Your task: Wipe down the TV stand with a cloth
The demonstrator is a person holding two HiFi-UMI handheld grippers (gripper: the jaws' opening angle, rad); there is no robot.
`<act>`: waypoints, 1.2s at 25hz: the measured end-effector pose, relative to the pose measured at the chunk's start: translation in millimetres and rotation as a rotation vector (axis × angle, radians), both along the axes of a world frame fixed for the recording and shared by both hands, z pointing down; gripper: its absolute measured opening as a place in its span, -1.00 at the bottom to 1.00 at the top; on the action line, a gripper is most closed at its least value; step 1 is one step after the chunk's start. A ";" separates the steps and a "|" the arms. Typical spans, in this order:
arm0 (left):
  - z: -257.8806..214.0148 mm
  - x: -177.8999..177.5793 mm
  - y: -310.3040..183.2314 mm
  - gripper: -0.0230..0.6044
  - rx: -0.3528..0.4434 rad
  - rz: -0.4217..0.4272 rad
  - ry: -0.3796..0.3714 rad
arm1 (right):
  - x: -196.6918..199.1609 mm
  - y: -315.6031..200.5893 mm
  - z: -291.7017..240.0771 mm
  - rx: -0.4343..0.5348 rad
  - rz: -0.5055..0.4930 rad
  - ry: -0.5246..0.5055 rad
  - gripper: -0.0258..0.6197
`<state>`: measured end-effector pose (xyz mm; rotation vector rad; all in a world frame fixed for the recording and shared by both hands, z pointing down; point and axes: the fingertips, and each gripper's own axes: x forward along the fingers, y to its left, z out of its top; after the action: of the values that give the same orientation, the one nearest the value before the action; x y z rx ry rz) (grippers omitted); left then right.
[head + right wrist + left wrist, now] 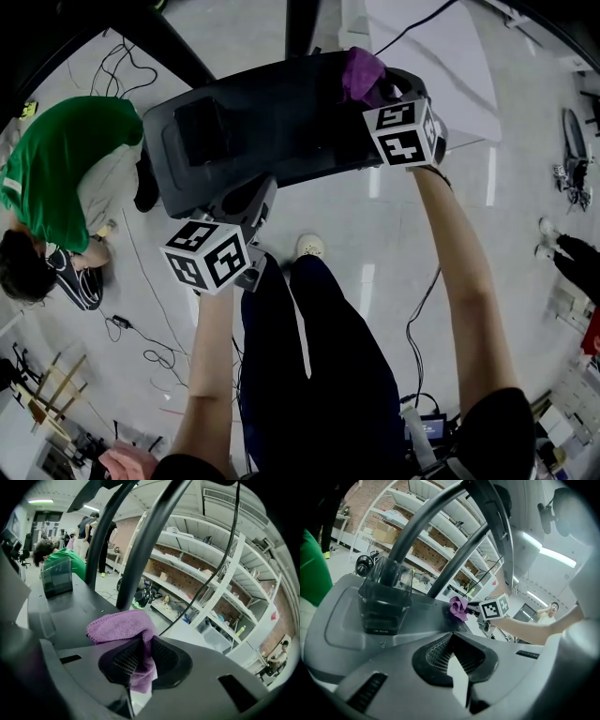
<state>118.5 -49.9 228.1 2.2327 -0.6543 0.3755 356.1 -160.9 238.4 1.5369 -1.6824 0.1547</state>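
Note:
The TV stand's dark base (281, 122) lies on the floor ahead of me, with two black posts (140, 541) rising from it. A purple cloth (361, 73) rests on the base's far right corner, and my right gripper (384, 89) is shut on it. In the right gripper view the cloth (122, 625) is bunched between the jaws and spreads onto the dark surface. My left gripper (246, 202) sits at the base's near edge, jaws together with nothing between them (452, 639). From there the cloth (458, 607) shows across the base (342, 616).
A dark box-shaped holder (199, 131) stands on the base's left part. A person in a green shirt (66, 178) crouches at the left. Cables (150, 347) trail over the floor. A white board (441, 66) lies at the upper right. Shelving (211, 573) lines the wall.

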 end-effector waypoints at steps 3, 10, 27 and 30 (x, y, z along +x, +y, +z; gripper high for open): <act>-2.0 -4.6 0.3 -0.91 0.002 -0.005 0.004 | -16.6 6.9 -11.9 0.034 -0.011 -0.039 -0.71; -14.1 -19.6 -0.9 -0.91 0.015 -0.027 0.015 | -72.5 19.2 -32.9 0.079 -0.057 -0.142 -0.71; -17.0 -81.5 -9.3 -0.91 0.029 -0.080 -0.023 | -234.4 20.4 1.2 -0.020 -0.187 -0.401 -0.71; -12.3 -82.4 -11.4 -0.91 0.022 -0.079 -0.024 | -243.1 13.8 15.3 -0.047 -0.223 -0.320 -0.71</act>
<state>36.1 -61.3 215.8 2.2184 -0.7599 0.3570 113.0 -147.1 253.7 1.3298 -2.0719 0.3342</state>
